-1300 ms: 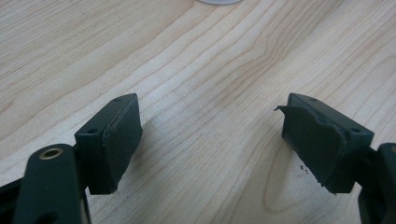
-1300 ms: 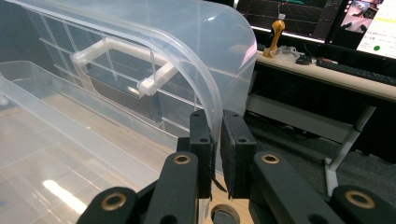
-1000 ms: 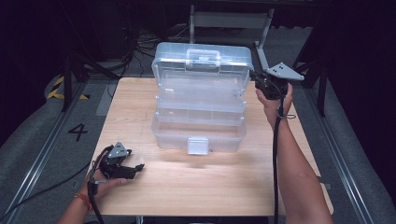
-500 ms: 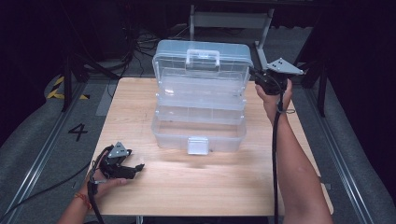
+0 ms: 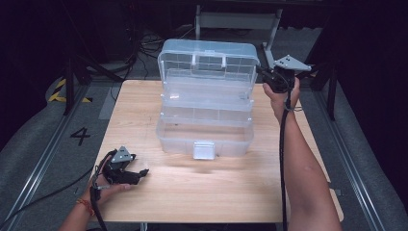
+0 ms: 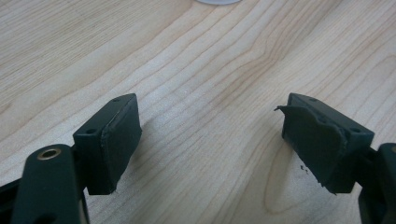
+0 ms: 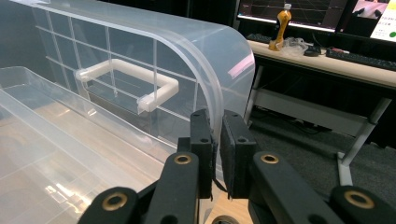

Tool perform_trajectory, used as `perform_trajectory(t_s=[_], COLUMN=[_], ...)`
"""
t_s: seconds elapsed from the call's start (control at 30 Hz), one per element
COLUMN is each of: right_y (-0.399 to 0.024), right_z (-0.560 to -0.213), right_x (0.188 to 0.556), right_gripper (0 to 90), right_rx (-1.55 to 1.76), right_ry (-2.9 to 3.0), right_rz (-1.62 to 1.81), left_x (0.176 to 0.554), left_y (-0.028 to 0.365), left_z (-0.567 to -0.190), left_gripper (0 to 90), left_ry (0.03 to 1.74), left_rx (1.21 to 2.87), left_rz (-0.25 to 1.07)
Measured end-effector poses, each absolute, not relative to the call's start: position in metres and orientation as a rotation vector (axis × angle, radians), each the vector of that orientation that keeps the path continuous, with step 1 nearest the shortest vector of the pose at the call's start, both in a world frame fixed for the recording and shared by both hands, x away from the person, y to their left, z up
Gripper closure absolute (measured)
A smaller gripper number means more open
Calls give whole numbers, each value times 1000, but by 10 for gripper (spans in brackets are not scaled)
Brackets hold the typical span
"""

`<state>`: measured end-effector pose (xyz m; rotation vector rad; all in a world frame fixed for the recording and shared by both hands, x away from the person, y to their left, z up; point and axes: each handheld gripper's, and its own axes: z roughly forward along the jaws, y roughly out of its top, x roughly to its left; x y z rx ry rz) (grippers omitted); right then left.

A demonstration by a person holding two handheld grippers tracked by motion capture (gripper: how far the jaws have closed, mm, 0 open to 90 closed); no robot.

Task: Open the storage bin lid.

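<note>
Lid [image 5: 208, 61] lifted upright by right claw [image 7: 217, 154] on one box [image 5: 204, 127].

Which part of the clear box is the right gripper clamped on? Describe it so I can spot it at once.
On the wooden table stands a clear plastic tackle box with stepped trays. Its domed lid is swung up at the far side. The right gripper pinches the lid's right-hand edge; the lid alone carries a white carry handle and a grid of ribs.
</note>
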<state>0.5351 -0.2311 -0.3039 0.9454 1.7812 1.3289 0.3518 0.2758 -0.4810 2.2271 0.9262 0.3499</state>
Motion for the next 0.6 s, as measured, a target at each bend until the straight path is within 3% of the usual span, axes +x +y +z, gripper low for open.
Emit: perform_trajectory(t_s=[0.6], right_y=[-232], right_z=[-300], right_x=[549], right_gripper=[843], right_rx=[958], right_ry=[1811], right_rz=[1316], left_x=[352], left_y=[276], left_z=[-481], left_gripper=[201], left_ry=[926], left_rx=[2227], left_rz=[350])
